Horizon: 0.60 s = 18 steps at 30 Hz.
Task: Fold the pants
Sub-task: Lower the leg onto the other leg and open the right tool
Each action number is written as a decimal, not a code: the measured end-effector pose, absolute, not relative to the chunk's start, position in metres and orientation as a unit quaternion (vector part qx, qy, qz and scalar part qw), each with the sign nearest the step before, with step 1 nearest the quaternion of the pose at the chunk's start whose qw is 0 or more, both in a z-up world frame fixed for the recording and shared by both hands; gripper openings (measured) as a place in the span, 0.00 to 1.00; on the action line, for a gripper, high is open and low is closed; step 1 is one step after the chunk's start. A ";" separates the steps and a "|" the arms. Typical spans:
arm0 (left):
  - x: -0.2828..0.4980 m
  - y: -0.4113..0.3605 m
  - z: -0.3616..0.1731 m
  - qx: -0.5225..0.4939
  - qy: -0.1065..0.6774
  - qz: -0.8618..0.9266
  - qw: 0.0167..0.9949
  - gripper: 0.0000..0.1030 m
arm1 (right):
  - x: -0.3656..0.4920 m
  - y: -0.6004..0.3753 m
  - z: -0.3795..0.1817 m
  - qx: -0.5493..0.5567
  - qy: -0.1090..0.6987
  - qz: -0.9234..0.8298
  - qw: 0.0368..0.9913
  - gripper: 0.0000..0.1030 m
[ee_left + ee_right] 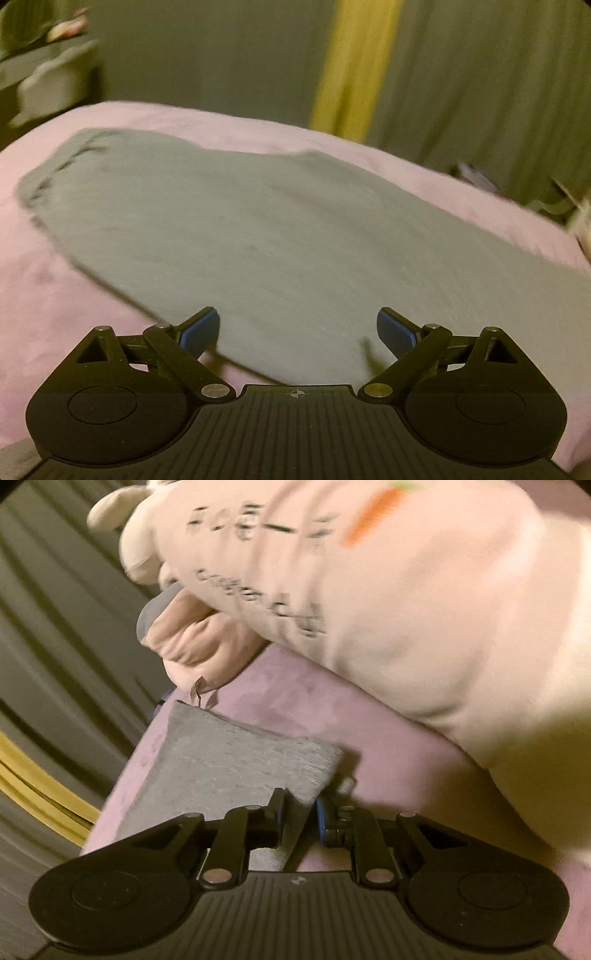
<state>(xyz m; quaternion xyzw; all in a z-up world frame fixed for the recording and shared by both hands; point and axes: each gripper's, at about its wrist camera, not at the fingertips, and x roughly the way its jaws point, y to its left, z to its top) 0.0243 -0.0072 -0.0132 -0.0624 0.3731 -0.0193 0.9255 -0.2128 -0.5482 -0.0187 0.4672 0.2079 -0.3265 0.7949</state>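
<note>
My right claw [300,812] pinches the pants [229,764] corner ahead of it; my left claw [298,328] hangs spread above them on the bed [55,295]. Folding is underway; next I'd carry that corner across.

Dark lettering on pink plush toy [406,590]; blurred, unreadable

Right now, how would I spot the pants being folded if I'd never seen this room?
Find the pink bed cover in front of the green curtains. Lying flat on it are the grey pants, the only grey cloth there. The right gripper pinches one end of them, beside a big cream plush pillow printed with a carrot.
</note>
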 end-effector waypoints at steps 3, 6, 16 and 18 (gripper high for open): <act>0.026 -0.024 -0.027 -0.008 0.388 -0.031 0.921 0.94 | -0.214 -0.544 -0.025 0.485 0.216 -0.302 0.792 0.28; 0.031 -0.023 -0.034 -0.012 0.404 -0.020 0.914 0.95 | -0.210 -0.538 -0.026 0.474 0.216 -0.298 0.800 0.33; 0.036 -0.021 -0.046 -0.021 0.402 -0.017 0.915 1.00 | -0.206 -0.540 -0.030 0.500 0.181 -0.288 0.797 0.54; 0.034 -0.025 -0.042 -0.015 0.399 -0.014 0.917 1.00 | -0.203 -0.539 -0.029 0.495 0.186 -0.290 0.798 0.54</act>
